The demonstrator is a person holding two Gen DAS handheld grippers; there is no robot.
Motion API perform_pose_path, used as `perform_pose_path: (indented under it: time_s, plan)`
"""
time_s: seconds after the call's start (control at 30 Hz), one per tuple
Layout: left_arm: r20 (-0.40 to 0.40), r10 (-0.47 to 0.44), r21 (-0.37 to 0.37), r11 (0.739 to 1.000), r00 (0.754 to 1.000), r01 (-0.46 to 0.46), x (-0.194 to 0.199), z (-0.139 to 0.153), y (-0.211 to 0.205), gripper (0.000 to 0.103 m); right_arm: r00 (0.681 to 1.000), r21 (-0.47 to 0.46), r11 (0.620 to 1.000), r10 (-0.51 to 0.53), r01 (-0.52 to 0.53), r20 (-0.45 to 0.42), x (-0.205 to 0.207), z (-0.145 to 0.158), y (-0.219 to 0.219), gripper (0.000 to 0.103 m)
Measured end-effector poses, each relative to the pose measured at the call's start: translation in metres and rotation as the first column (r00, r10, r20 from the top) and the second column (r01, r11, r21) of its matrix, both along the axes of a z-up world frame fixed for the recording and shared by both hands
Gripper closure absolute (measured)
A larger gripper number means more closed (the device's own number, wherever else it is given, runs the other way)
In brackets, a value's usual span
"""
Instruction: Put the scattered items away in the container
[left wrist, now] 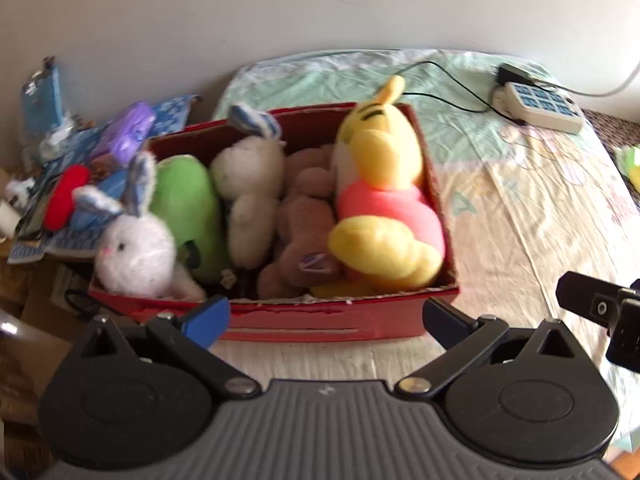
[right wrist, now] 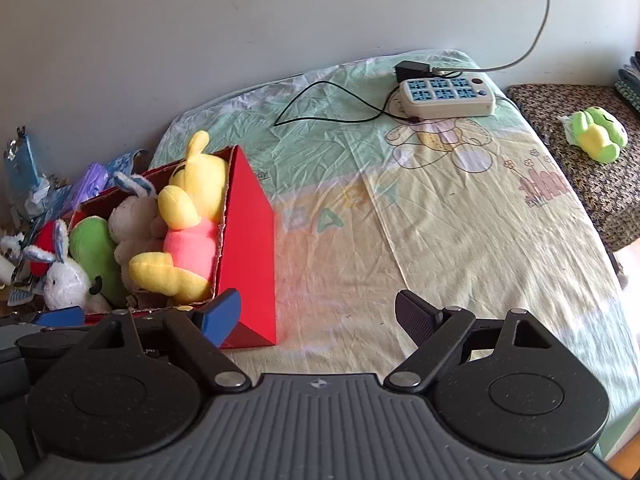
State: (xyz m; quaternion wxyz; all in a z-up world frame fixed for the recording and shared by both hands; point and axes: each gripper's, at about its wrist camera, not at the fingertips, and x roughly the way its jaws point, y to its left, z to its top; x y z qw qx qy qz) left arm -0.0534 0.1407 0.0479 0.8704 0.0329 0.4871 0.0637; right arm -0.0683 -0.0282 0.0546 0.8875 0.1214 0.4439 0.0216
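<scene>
Plush toys fill the red box (left wrist: 340, 320), so I judge the tidying is near its end, with neither tool carrying anything.

Left wrist view: the left gripper (left wrist: 326, 314) has its fingers spread wide and empty, the blue-padded one low on the left and the black one on the right, with the box's near wall just ahead between them; I cannot tell whether the tips touch the cardboard. Beyond the tips lie the white rabbit (left wrist: 136, 252) at the near left corner, the green plush (left wrist: 186, 204), a second white rabbit (left wrist: 248, 184), a brown plush (left wrist: 304, 236) and the yellow bear in a pink shirt (left wrist: 384, 196) along the right wall. Part of the other tool shows at the right edge.

Right wrist view: the right gripper (right wrist: 318, 314) is also wide open and holds nothing; the bedsheet (right wrist: 460, 220) lies bare between its fingers. The box stands ahead and left of the blue finger. Far ahead to the right, well apart from the box, a small green and yellow plush (right wrist: 596, 136) rests on a dark patterned cushion (right wrist: 568, 108). The power strip (right wrist: 446, 98) lies straight ahead.

The next move probably calls for a long reach toward that stray toy, keeping the fingers spread until they straddle it.
</scene>
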Motion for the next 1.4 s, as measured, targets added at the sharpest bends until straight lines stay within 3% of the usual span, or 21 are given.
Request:
perform_pose_path:
  time_s: [0.2, 0.77, 1.2, 1.4]
  plan:
    - [0.006, -0.03, 0.011, 1.0, 1.0, 0.029, 0.003, -0.001, 0.001, 0.001, 0.999, 0.003, 0.999, -0.049, 0.049, 0.004, -0.003, 0.002, 0.002, 0.017]
    - [0.006, 0.141, 0.026, 0.99, 0.99, -0.141, -0.006, 0.002, 0.08, 0.001, 0.986, 0.004, 0.989, 0.15, -0.151, 0.065, 0.019, 0.018, 0.081, 0.017]
    - [0.043, 0.232, 0.047, 0.971, 0.972, -0.234, -0.017, 0.008, 0.119, 0.001, 0.973, -0.085, 0.977, 0.205, -0.197, 0.108, 0.021, 0.026, 0.124, 0.017]
    - [0.038, 0.246, 0.054, 0.967, 0.969, -0.248, -0.02, 0.011, 0.132, 0.001, 0.981, -0.105, 0.979, 0.184, -0.177, 0.063, 0.025, 0.026, 0.136, 0.015]
